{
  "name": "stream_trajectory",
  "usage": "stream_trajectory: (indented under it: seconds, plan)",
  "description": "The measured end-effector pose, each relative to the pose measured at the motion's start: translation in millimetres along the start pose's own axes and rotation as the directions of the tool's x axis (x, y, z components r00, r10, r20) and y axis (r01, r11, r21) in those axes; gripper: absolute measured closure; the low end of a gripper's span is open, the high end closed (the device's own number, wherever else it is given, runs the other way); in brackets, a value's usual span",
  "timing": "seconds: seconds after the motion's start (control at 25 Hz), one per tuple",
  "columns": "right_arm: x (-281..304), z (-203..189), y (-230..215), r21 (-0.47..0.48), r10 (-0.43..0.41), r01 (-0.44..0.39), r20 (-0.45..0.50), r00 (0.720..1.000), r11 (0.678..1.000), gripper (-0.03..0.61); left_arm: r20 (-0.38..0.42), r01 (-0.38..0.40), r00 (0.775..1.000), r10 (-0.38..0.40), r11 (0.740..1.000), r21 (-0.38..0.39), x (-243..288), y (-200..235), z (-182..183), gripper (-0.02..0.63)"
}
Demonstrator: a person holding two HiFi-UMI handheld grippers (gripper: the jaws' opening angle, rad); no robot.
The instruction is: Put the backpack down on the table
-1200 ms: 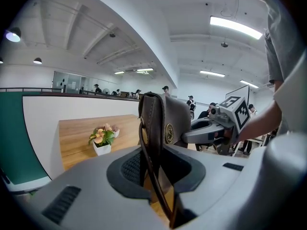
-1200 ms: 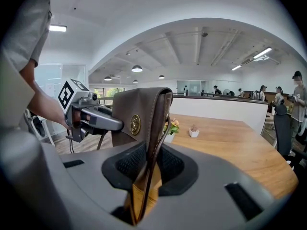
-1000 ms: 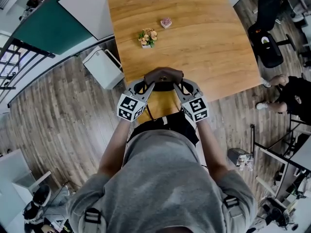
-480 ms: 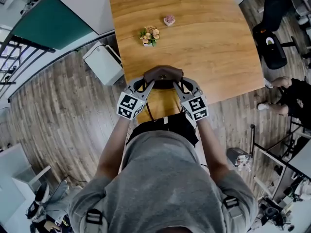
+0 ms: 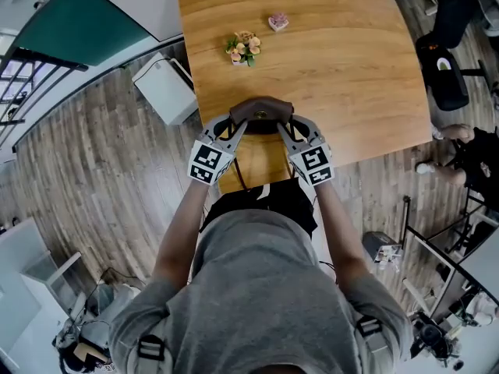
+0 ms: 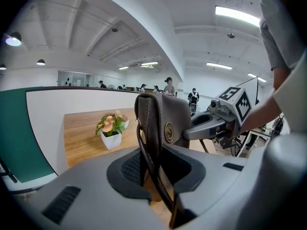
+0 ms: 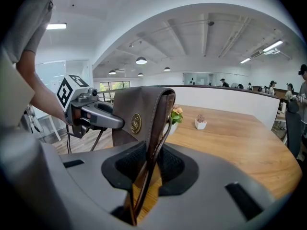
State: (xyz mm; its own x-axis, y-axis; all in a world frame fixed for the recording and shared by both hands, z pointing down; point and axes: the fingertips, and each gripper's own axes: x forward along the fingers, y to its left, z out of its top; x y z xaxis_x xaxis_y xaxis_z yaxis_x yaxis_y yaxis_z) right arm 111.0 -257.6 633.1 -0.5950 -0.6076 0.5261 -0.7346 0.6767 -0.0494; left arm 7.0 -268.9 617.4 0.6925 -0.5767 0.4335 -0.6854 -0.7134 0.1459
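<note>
A brown leather backpack [image 5: 262, 114] with a round brass badge is held upright over the near edge of the wooden table [image 5: 343, 68]. My left gripper [image 5: 240, 128] is shut on its left side and my right gripper [image 5: 285, 128] on its right side. In the left gripper view, the backpack [image 6: 160, 121] and a dark strap run between my jaws [image 6: 151, 169], with the right gripper [image 6: 216, 123] across from me. The right gripper view mirrors this: the backpack [image 7: 141, 116] sits in my jaws [image 7: 148, 169] and the left gripper [image 7: 93, 113] is beyond. Whether its bottom touches the table is hidden.
A small potted flower [image 5: 243, 47] and a tiny pink plant pot [image 5: 277, 22] stand further back on the table. A white box [image 5: 165, 92] sits on the floor at the table's left. A black chair [image 5: 444, 68] and a seated person's leg [image 5: 460, 139] are at the right.
Both grippers have sunk together with the backpack and shifted slightly further over the table. The grips have not changed.
</note>
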Motion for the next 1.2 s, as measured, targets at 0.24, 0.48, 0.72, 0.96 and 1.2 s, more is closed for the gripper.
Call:
stream_trajectory:
  seconds: [0.24, 0.48, 0.72, 0.96, 1.2]
  plan:
    - [18, -4, -6, 0.027, 0.008, -0.008, 0.016, 1.000, 1.000, 0.497, -0.018, -0.030, 0.999, 0.030, 1.000, 0.001, 12, 10, -14, 0.529]
    - [33, -14, -9, 0.035, 0.022, -0.022, 0.001, 1.000, 0.999, 0.495, -0.029, -0.038, 0.999, 0.038, 0.999, 0.004, 20, 20, -26, 0.529]
    - [37, -18, -9, 0.039, 0.037, -0.037, -0.001, 0.999, 0.999, 0.493, -0.021, -0.044, 0.999, 0.044, 0.999, 0.002, 23, 23, -34, 0.529]
    - [35, -25, -12, 0.067, 0.041, -0.041, -0.001, 0.999, 0.997, 0.477, -0.035, -0.041, 0.999, 0.040, 0.999, -0.030, 22, 22, -35, 0.505]
    - [30, -27, -15, 0.097, 0.033, -0.034, 0.009, 0.999, 0.995, 0.334, -0.008, -0.041, 0.999, 0.040, 0.991, -0.125, 15, 27, -27, 0.431]
